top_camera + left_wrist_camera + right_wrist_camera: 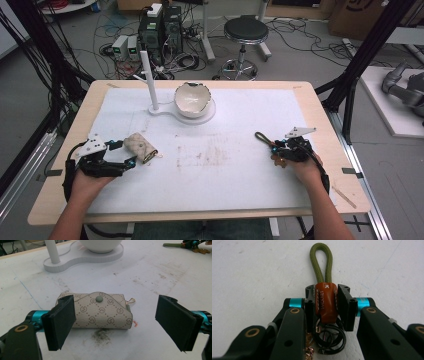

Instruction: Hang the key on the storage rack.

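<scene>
A keychain with an olive cord loop (pixel 321 262) and a brown leather tab (pixel 326 301) sits between the jaws of my right gripper (pixel 326 302), which is shut on the tab; black key rings (pixel 329 336) hang behind it. From above, that right gripper (pixel 278 147) rests at the table's right with the cord loop (pixel 261 137) poking out toward the left. A beige monogram key pouch (pixel 100 311) with a green snap lies flat on the mat. My left gripper (pixel 117 322) stands open just short of it, a jaw on either side. The pouch (pixel 140 147) lies by the left gripper (pixel 127 152).
A white stand with an upright post (pixel 149 80) and a cracked white bowl (pixel 192 99) sits at the mat's far middle. The white mat (pixel 215 170) has smudges at its centre. Beyond the table are a stool (pixel 245 31), computer boxes and cables.
</scene>
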`<state>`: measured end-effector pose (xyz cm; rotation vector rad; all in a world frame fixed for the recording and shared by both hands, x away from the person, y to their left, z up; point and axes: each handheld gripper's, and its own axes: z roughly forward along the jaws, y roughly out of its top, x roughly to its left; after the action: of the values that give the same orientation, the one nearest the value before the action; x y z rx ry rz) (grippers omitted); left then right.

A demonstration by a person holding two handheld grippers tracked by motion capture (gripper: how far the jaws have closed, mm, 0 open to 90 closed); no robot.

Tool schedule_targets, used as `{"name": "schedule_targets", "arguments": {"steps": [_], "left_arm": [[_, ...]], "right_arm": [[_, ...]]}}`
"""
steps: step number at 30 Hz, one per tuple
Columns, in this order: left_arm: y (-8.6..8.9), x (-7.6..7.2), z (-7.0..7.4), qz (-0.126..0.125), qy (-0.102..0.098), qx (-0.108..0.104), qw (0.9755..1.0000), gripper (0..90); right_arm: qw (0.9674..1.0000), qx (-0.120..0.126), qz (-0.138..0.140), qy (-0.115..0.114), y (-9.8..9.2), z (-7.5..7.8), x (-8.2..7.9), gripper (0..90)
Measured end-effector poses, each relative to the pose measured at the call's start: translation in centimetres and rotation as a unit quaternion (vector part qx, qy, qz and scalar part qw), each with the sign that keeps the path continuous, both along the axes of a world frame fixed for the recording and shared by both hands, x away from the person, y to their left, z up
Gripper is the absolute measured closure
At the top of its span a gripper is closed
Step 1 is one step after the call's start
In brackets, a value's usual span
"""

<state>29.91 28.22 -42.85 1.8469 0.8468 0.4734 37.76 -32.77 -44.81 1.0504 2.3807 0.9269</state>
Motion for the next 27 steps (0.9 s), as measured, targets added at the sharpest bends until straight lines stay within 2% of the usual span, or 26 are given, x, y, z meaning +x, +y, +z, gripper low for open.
{"name": "schedule_targets", "arguments": {"steps": [4,6,7,11,15,18,19,24,27], "left_arm": [[0.2,0.0,0.1,0.005,-0.002,-0.002,1.0000,16.5],[0.2,0.0,0.1,0.004,-0.001,-0.001,1.0000,16.5],[0.2,0.0,0.1,0.005,-0.001,0.000,1.0000,16.4],[0.2,-0.1,0.2,0.005,-0.003,-0.001,1.0000,16.5],[0.2,-0.2,0.3,0.008,-0.006,-0.001,1.0000,16.4],[0.2,-0.3,0.3,0.010,-0.006,-0.001,0.9999,16.4],[0.2,-0.3,0.3,0.010,-0.007,0.000,0.9999,16.4],[0.2,-0.3,0.4,0.010,-0.007,0.003,0.9999,16.5],[0.2,-0.3,0.4,0.010,-0.009,0.005,0.9999,16.4]], "right_arm": [[0.9997,0.008,0.001,-0.024,0.0,0.6,-0.4,71.4],[0.9996,0.010,0.000,-0.025,0.0,0.8,-0.6,71.4],[0.9993,0.012,0.001,-0.035,0.1,1.3,-0.8,71.4],[0.9986,0.024,0.006,-0.046,0.5,2.1,-1.2,71.4],[0.9959,0.047,0.026,-0.072,1.9,3.9,-1.6,71.3],[0.9949,0.053,0.033,-0.079,2.5,4.7,-1.7,71.3],[0.9936,0.057,0.043,-0.088,3.1,5.5,-1.6,71.3],[0.9917,0.066,0.053,-0.097,4.3,7.0,-1.1,71.3],[0.9887,0.073,0.067,-0.113,5.8,8.8,-0.6,71.2]]}}
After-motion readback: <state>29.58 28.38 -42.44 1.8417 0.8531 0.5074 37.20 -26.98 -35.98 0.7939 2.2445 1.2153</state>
